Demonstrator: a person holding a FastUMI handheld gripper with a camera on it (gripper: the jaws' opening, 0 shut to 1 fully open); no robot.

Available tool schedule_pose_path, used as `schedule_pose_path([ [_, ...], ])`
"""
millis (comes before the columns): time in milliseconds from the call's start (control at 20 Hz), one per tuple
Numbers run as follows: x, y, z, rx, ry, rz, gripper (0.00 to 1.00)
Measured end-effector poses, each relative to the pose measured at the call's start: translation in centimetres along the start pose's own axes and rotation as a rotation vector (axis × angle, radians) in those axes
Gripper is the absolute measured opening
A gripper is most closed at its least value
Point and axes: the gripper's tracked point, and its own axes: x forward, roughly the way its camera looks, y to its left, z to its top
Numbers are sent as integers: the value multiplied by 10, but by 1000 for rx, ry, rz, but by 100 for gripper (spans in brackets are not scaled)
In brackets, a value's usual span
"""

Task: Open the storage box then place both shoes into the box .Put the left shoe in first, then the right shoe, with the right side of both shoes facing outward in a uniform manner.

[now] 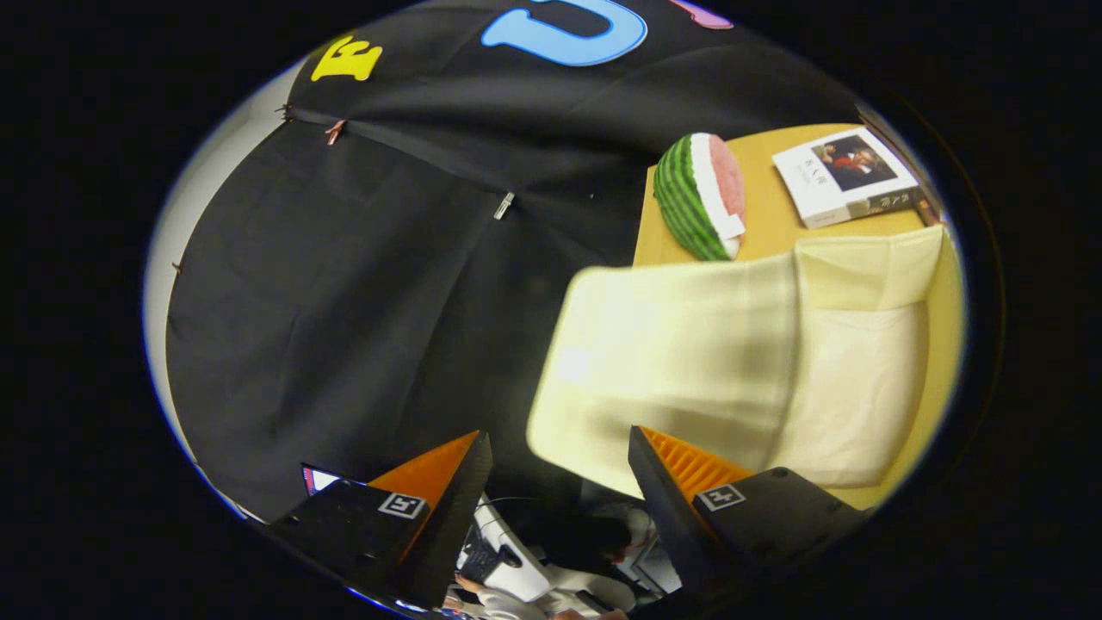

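The gripper (560,465) has its fingers spread apart with nothing between them. The storage box (775,362) lies just ahead of the right finger, on a table (770,164). Beyond the box sit a watermelon slice (697,194) and, to its right, a book (848,176).

Book (848,176) on the wooden table (770,164): cover carries a photo and a column of characters beside it, plus more on the spine; all too small and blurred to read.

Gripper (560,465), fingers spread wide apart with nothing between them: each finger (403,505) bears a square black-and-white coded marker, a pattern only, no words or numbers.

No brand or number readable anywhere else.
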Motion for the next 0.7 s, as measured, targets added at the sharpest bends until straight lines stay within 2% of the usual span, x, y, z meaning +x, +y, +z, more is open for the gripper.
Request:
schedule_pose_path([
  [150, -54, -36, 23, -73, -62, -102, 98],
  [400, -151, -117, 46, -70, -144, -291, 98],
  [700, -235, -236, 67, -105, -206, -511, 98],
])
